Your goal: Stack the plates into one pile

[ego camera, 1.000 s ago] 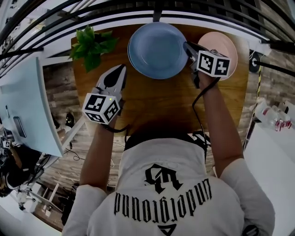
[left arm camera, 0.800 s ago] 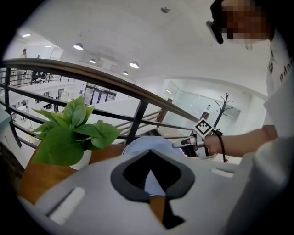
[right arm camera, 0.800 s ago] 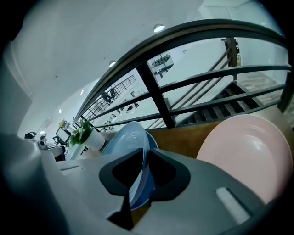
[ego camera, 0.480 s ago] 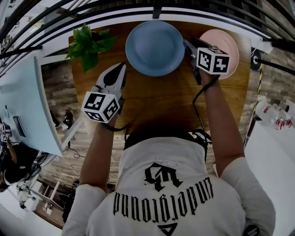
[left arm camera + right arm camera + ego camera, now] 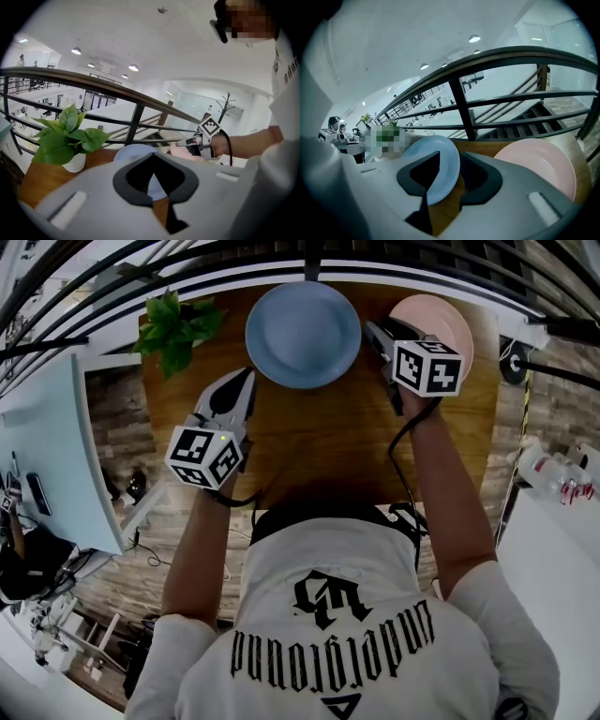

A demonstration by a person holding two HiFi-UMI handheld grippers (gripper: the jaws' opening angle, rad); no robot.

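Sitting flat at the twelve o'clock edge of the wooden table, the blue plate lies apart from the pink plate, which rests at its three o'clock; the two are not stacked. Between them hangs the right gripper, tilted downward. Its jaws have just opened and stand released; the blue plate's rim shows through their gap, but neither pad presses on it. At the blue plate's seven o'clock the left gripper hovers over bare wood, jaws clenched together on nothing. A potted plant stands at the plate's nine o'clock, by the table's corner.
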